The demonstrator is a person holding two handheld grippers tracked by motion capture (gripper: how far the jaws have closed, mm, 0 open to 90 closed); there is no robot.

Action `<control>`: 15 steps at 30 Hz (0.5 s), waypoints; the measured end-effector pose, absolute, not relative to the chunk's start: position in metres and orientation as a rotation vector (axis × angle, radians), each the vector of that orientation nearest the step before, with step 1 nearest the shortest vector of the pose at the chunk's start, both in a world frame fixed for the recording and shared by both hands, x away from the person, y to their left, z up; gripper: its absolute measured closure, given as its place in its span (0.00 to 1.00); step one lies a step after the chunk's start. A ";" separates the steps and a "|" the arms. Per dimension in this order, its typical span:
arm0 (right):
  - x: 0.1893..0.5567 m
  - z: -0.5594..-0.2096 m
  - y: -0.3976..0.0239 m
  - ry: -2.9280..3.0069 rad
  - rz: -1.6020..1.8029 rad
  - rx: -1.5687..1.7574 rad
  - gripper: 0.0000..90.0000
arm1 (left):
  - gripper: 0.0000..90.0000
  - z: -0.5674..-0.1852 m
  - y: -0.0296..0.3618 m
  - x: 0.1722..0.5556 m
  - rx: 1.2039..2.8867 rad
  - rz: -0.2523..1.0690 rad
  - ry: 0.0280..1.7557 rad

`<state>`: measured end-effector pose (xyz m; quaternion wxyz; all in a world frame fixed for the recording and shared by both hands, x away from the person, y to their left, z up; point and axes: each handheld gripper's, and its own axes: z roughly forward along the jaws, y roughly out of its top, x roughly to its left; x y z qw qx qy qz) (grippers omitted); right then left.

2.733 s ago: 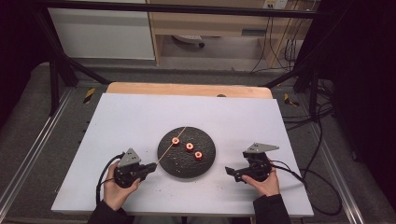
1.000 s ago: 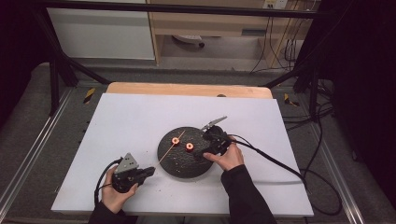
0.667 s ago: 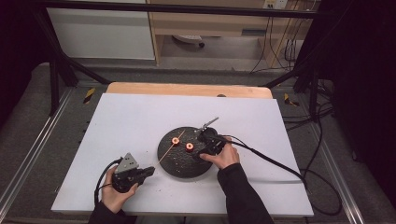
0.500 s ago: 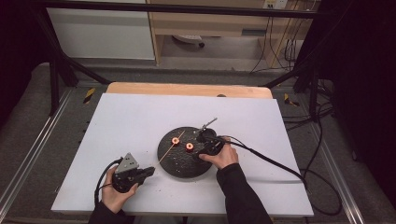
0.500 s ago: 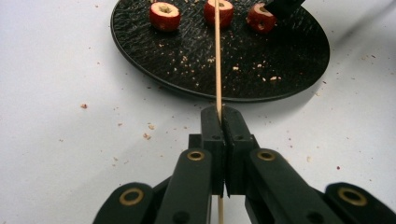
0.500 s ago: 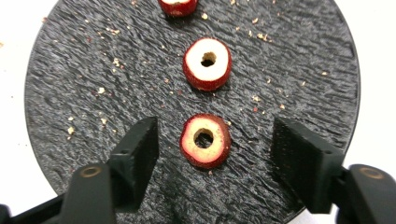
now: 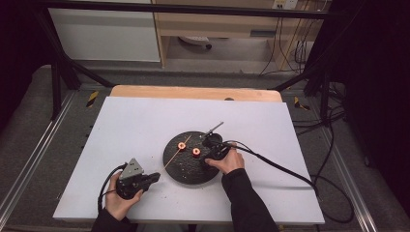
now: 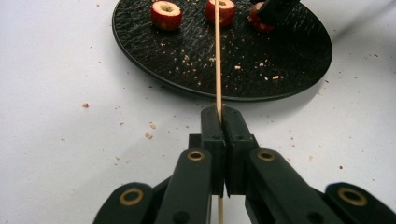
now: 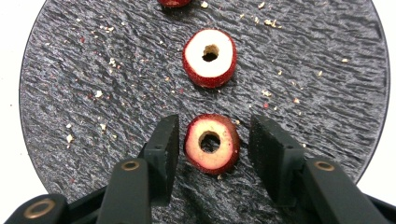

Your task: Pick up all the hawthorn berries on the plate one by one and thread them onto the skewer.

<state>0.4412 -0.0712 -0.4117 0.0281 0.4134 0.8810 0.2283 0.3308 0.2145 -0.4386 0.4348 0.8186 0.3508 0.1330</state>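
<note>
A black round plate (image 7: 186, 170) carries three cored red fruit pieces. My left gripper (image 7: 155, 177) rests near the table's front left, shut on a thin wooden skewer (image 8: 217, 56) that reaches over the plate rim (image 8: 154, 79) toward the middle piece (image 8: 220, 10). My right gripper (image 9: 214, 129) points down onto the plate's right side. Its jaws have just been closing and stand on either side of the nearest fruit piece (image 9: 225, 150), with a thin gap at each pad. The middle fruit piece (image 9: 210, 51) lies just beyond it.
Crumbs are scattered over the plate (image 9: 93, 93) and the white tabletop (image 7: 135, 125). The right gripper's cable (image 7: 280, 166) trails off across the table to the right edge. A wooden strip (image 7: 193, 92) borders the table's far side.
My right hand came from the table's front right onto the plate and sank over the rightmost fruit piece. My left gripper and the skewer have stayed where they were.
</note>
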 end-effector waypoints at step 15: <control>0.444 -0.413 -0.071 2.726 0.694 1.324 0.68 | 0.98 -0.438 0.214 0.330 2.038 0.335 0.866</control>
